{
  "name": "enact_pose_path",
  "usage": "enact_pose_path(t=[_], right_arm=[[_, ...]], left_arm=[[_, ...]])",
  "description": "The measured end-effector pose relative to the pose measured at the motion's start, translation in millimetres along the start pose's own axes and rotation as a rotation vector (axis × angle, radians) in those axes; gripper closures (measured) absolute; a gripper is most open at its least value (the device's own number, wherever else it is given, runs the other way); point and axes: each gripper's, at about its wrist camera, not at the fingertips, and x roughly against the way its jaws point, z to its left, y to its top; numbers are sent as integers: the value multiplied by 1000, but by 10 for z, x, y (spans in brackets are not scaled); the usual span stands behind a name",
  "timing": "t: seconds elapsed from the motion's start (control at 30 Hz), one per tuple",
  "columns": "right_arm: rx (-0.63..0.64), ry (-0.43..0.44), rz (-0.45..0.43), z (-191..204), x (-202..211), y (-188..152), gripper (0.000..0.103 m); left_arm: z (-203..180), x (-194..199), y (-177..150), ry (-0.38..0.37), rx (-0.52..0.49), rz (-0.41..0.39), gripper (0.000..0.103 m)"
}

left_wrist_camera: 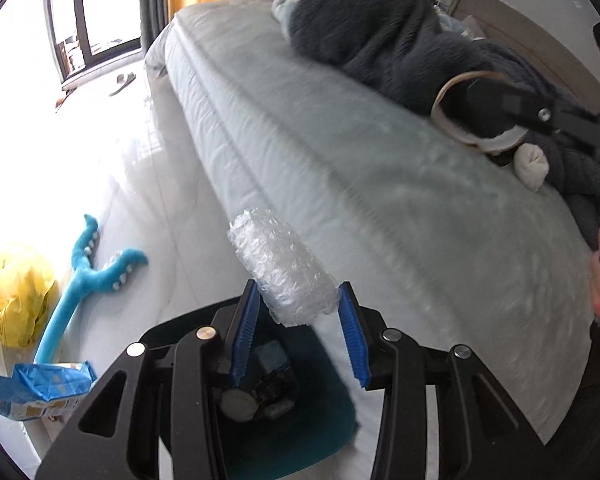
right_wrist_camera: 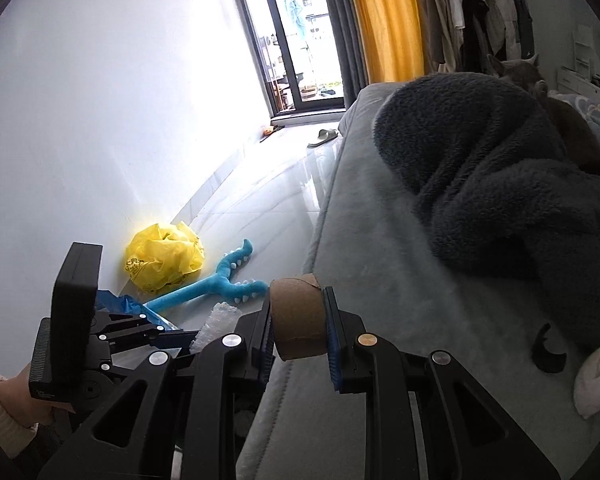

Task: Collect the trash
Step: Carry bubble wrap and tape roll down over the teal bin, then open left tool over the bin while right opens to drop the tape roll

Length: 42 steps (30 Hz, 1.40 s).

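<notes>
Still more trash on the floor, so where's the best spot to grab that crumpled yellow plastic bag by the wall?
Pinch the yellow plastic bag at one of the raised folds on its crumpled top, coming from above on the room side. It sits against the wall, and the blue toy lies along its near side.

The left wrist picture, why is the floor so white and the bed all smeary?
Left wrist view: daylight from the window washes the glossy floor almost white; the pale grey mattress is streaked by motion blur, while the clear bubble-wrap roll stays fairly sharp. Right wrist view: the white wall glares similarly, and straight edges bend near the rim.
</notes>
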Motion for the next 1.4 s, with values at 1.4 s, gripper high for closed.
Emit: enact_pose_path(t=[1.4], right_arm=[[101,105,389,1254,-1731,-566,81]], left_arm=[[1479,323,-591,36,267,54,29]])
